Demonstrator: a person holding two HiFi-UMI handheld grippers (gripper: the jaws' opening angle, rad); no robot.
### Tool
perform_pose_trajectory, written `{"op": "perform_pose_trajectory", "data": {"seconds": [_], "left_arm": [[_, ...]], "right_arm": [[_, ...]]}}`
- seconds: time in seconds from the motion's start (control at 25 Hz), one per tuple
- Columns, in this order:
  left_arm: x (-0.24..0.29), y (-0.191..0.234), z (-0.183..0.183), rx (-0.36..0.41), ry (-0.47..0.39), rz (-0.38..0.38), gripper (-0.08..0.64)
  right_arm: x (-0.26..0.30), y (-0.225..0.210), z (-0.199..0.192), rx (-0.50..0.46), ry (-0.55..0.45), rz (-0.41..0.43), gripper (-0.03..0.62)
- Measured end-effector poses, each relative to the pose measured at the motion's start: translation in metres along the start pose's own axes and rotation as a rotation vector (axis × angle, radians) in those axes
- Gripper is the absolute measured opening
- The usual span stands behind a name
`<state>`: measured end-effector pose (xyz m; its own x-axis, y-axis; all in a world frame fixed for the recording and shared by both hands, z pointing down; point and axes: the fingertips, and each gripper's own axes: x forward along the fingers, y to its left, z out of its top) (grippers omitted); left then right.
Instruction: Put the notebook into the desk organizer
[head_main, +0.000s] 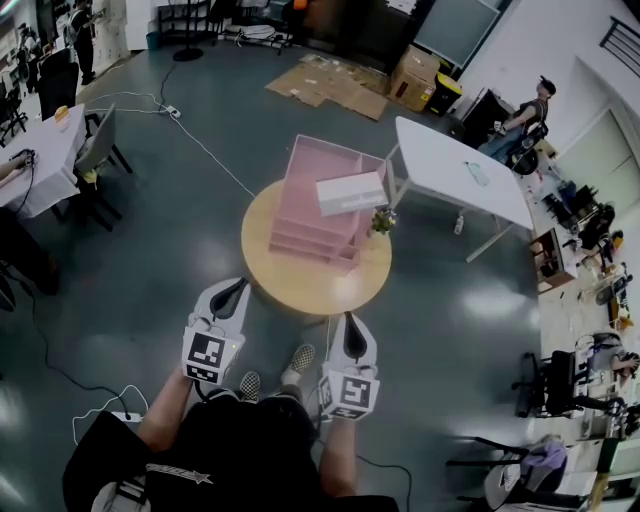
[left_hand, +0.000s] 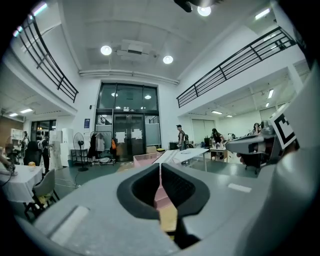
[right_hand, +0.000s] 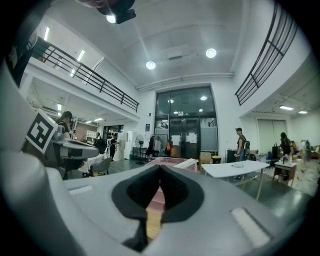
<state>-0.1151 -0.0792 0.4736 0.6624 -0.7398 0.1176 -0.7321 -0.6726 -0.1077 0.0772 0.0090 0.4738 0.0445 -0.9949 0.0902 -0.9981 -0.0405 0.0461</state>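
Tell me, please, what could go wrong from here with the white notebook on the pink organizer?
The white notebook lies tilted across the top of the pink tiered desk organizer, so a nudge might slide it off. The small plant beside them could be knocked over. The left gripper and right gripper are shut and must open first.

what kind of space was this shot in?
Probably a large open lab or workshop hall, not a home. It has a high ceiling with mezzanine railings, tall glass entrance doors, and a bare floor with flattened cardboard and a white table.
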Motion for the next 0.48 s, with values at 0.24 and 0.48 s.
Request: {"op": "perform_pose_trajectory", "data": {"seconds": [0.24, 0.48], "left_arm": [[-0.001, -0.0022, 0.0037, 0.005, -0.003, -0.001, 0.018], [0.0031, -0.0052, 0.0065, 0.014, -0.004, -0.006, 0.018]], "right_arm": [[-0.0046, -0.0018, 0.0036, -0.007, -0.005, 0.0, 0.005], [-0.0043, -0.0053, 0.0038, -0.006, -0.005, -0.004, 0.005]]}}
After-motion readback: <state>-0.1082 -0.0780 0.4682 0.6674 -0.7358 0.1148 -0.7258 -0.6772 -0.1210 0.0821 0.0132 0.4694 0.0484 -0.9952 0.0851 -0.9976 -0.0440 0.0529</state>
